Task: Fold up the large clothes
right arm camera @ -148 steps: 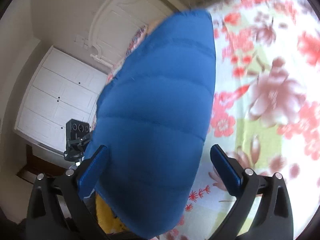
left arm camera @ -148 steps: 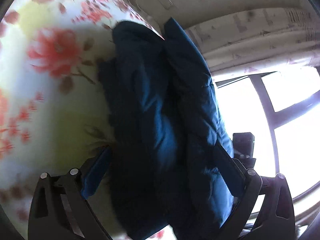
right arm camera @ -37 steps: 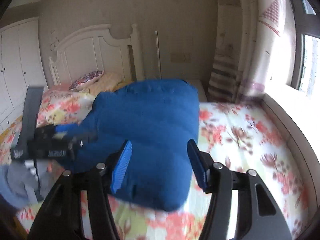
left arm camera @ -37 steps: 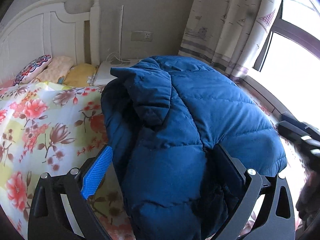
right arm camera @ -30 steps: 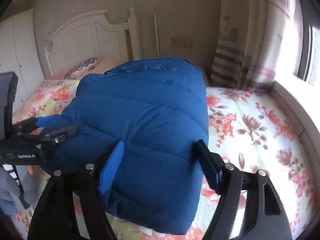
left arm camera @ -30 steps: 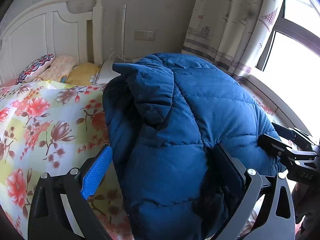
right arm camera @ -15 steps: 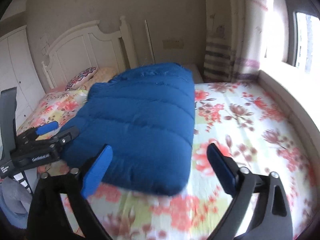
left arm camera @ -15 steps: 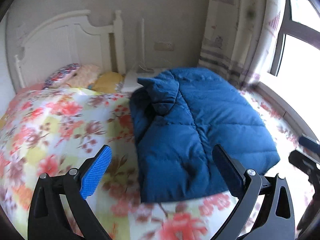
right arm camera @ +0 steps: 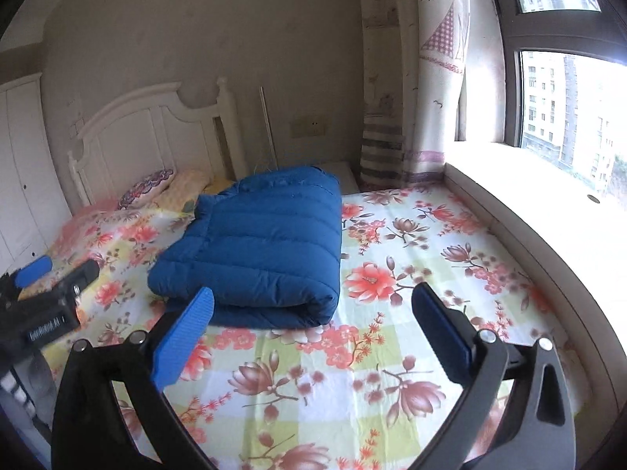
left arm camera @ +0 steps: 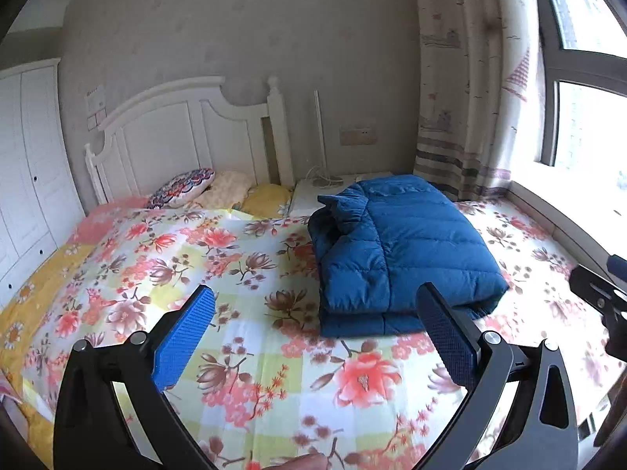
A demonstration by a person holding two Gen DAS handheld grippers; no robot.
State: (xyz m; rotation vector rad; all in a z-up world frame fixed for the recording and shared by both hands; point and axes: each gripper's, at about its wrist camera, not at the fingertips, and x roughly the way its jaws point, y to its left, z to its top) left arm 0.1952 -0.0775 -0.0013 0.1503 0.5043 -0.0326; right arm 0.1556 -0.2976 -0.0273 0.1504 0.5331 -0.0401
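The blue padded jacket [left arm camera: 395, 250] now lies folded at centre frame on the floral bedspread [left arm camera: 219, 274], no longer held. The left gripper [left arm camera: 313, 325] and right gripper [right arm camera: 313, 323] have pulled back, jaws spread and empty; this garment looks finished.

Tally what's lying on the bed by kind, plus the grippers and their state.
Folded blue puffer jacket: 1
Pillows at the headboard: 3, namely patterned pillow, cream pillow, yellow pillow
Grippers: 2, left gripper and right gripper, both open, holding nothing
Total: 6
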